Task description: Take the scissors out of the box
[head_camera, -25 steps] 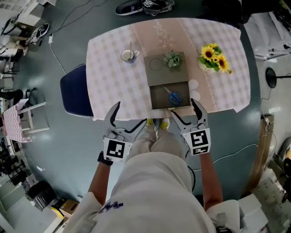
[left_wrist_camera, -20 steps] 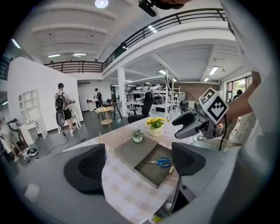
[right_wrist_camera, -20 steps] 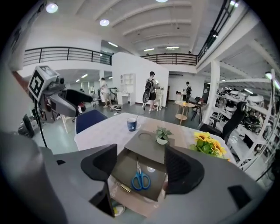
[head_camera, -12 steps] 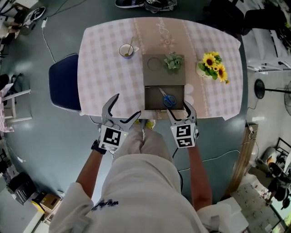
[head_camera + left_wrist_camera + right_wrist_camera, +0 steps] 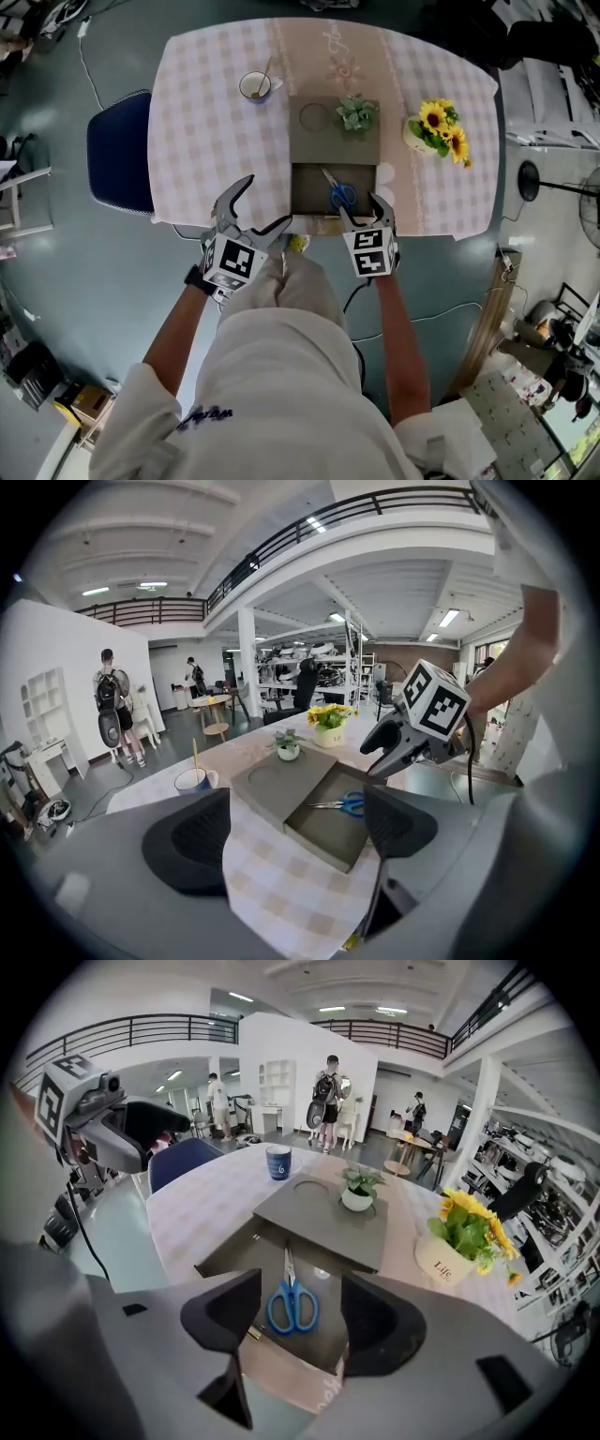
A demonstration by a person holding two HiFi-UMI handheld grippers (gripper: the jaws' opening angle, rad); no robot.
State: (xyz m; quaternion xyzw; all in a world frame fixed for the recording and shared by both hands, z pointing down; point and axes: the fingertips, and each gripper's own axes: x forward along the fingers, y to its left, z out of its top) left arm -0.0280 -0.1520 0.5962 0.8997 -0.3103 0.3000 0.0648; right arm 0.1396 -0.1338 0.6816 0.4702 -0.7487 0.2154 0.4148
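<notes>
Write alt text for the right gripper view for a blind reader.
Blue-handled scissors lie in an open grey box, seen between the right gripper's fingers, which have just been closing but touch nothing. Beyond stand a potted plant, sunflowers and a blue cup.

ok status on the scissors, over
Left gripper open, jaws just narrowed slightly, empty. Right gripper open, jaws just closing, nothing between them, at the box's near edge. Scissors flat in box, untouched. Nothing covering them.

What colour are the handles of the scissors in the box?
The scissors are blue-handled, clearest in the right gripper view.
</notes>
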